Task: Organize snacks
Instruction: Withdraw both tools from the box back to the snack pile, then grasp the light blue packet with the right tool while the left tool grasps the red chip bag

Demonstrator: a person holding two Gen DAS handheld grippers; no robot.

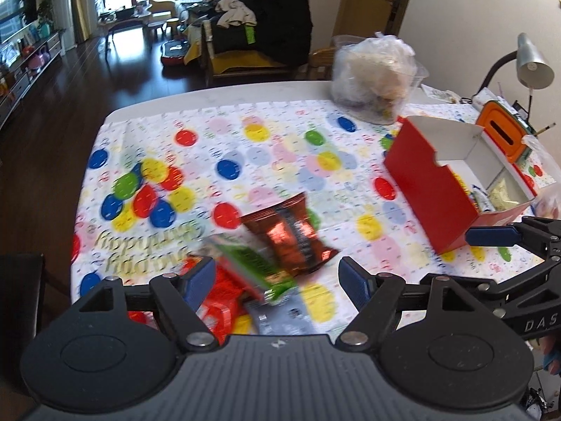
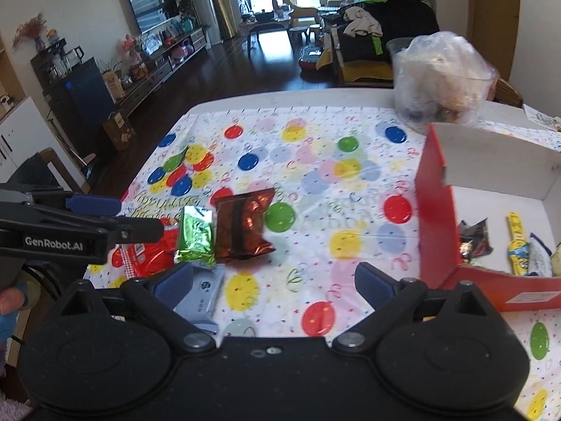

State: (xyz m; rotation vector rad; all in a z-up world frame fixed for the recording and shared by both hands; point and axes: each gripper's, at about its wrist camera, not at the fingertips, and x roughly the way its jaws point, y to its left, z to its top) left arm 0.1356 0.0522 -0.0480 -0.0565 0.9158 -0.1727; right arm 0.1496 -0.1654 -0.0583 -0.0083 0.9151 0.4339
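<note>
Four snack packs lie on the counter (image 1: 150, 105) in the left wrist view, all blurry: a brown pack (image 1: 289, 233), a green pack (image 1: 252, 263), a red pack (image 1: 221, 298) and a grey pack (image 1: 280, 319), partly hidden. The left hand-held gripper (image 1: 277, 280) hangs over them, wide, holding nothing. The red box (image 1: 427, 189) is cut off.

In the right wrist view, the right hand-held gripper (image 2: 275, 286) is wide and empty. More snacks (image 2: 519, 249) lie inside the box, hard to make out.
</note>
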